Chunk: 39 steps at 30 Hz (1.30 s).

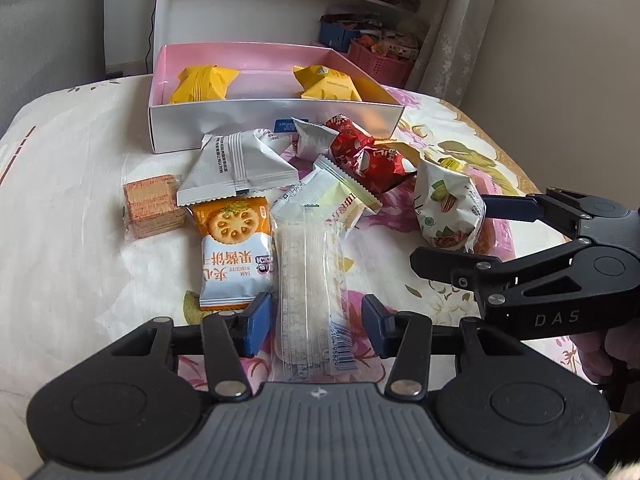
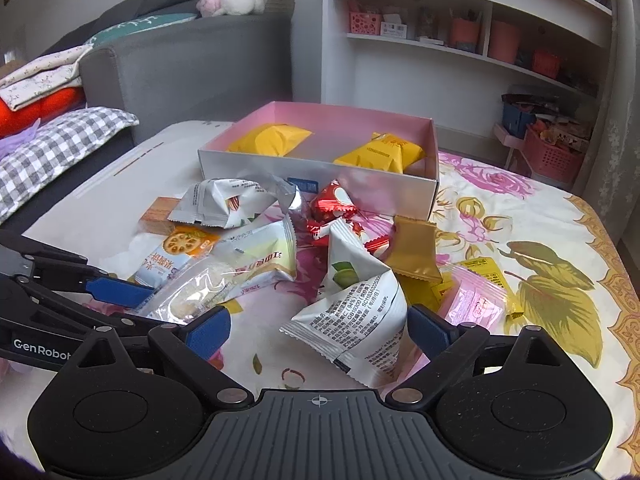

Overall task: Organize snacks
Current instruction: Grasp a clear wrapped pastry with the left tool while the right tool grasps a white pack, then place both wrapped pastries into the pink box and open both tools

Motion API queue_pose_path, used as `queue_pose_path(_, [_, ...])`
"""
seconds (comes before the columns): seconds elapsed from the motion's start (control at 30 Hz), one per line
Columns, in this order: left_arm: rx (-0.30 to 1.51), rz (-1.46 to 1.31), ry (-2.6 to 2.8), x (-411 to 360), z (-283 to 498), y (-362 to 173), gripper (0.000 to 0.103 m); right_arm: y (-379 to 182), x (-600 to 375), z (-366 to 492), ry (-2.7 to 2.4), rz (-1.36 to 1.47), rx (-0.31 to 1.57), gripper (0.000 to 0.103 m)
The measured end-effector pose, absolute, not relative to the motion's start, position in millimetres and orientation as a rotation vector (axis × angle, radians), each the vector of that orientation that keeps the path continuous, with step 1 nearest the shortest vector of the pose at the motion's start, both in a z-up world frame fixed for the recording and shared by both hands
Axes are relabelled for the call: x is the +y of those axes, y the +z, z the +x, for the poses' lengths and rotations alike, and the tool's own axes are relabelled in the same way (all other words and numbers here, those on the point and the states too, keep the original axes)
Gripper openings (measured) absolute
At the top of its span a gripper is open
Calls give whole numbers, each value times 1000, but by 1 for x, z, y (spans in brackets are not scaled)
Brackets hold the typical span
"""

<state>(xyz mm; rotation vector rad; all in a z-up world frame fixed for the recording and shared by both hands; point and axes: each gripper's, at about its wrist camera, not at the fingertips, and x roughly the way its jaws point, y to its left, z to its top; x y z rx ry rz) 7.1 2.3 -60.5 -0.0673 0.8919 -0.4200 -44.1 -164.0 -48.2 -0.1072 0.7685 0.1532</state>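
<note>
Box: a shallow box [image 1: 276,120] with a pink inside and white outer walls is set at the far side of the floral cloth [image 1: 80,184]; two yellow packets [image 1: 202,84] are held in it, one toward each end, well apart.
Loose snacks: the rest are heaped on the cloth just in front of the box, among them a wafer block [image 1: 154,206], an orange biscuit packet [image 1: 234,248] and red foil packets [image 1: 368,156].
Left gripper [image 1: 316,324]: fingers are spread apart, with a clear long packet [image 1: 308,292] lying between them, not clamped.
Right gripper [image 2: 320,330]: fingers are held wide apart around a white nut packet [image 2: 360,316]; whether the right pad touches it cannot be told.
Hidden: a gold packet [image 2: 414,252] and a pink packet [image 2: 476,300] are partly covered by the nut packet; the print on most wrappers is too small to read.
Cut off: the shelf [image 2: 460,52] behind runs out of frame.
</note>
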Motion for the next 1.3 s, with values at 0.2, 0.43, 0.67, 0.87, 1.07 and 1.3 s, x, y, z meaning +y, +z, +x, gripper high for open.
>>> queue_pose_path(0.2, [886, -65, -399, 2, 10, -60, 37, -54, -166, -38, 122, -135, 784, 83])
queue_pose_path(0.43, [893, -69, -386, 2, 11, -59, 29, -59, -168, -33, 91, -156, 798, 57])
queue_pose_path(0.67, [898, -80, -386, 4, 11, -53, 21, -52, -173, -29, 87, -105, 819, 51])
queue_pose_path(0.87, [915, -107, -399, 5, 10, -48, 18, -41, -177, -31, 94, -40, 834, 51])
queue_pose_path(1.07, [886, -135, -435, 4, 6, -31, 17, -25, -184, -30, 91, 65, 845, 51])
queue_pose_path(1.3, [832, -182, -444, 2, 12, -8, 17, 1, -191, -18, 83, 208, 820, 51])
